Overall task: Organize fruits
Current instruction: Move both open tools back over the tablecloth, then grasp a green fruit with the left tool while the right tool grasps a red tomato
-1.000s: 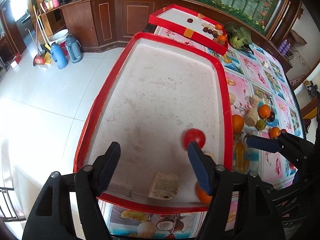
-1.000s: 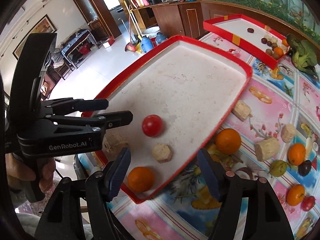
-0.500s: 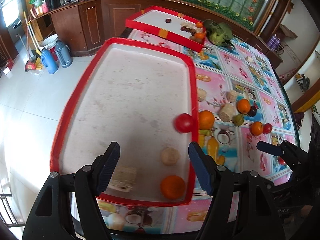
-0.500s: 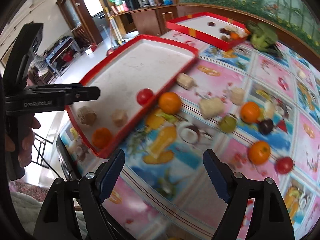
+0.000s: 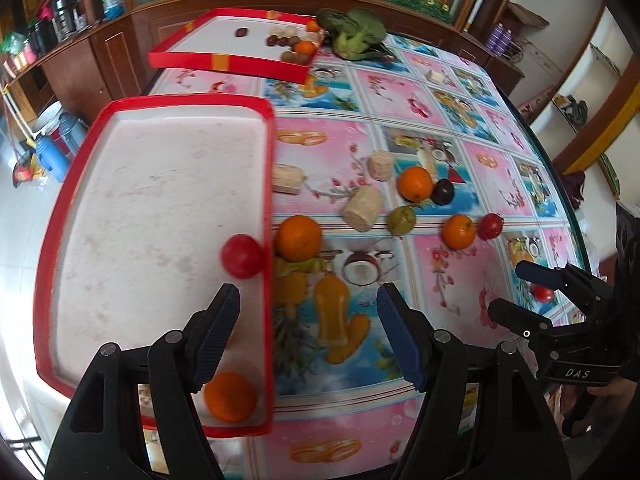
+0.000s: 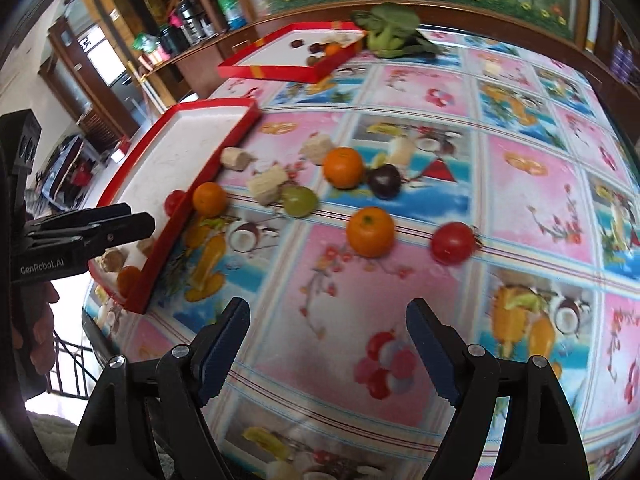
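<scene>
My left gripper (image 5: 308, 294) is open and empty, straddling the right rim of the near red tray (image 5: 160, 100). In that tray lie a tomato (image 5: 242, 256) and an orange (image 5: 230, 398). Just outside the rim sits another orange (image 5: 299, 238). My right gripper (image 6: 328, 306) is open and empty above the flowered tablecloth. Ahead of it lie an orange (image 6: 370, 232) and a tomato (image 6: 453, 243). Farther off are a green fruit (image 6: 299, 200), a dark plum (image 6: 385, 181) and one more orange (image 6: 343, 168). The right gripper (image 5: 512, 290) also shows at the left wrist view's right edge.
Beige cut chunks (image 5: 363, 209) lie among the loose fruit. A second red tray (image 5: 228, 62) with several small fruits stands at the table's far end, beside leafy greens (image 5: 356, 34). A hand holds the left gripper (image 6: 136, 218) over the near tray's corner. The table edge is close below.
Both grippers have swung right, away from the tray's middle and towards the loose fruit on the tablecloth. The right gripper's jaws stand a little wider than a second ago.
</scene>
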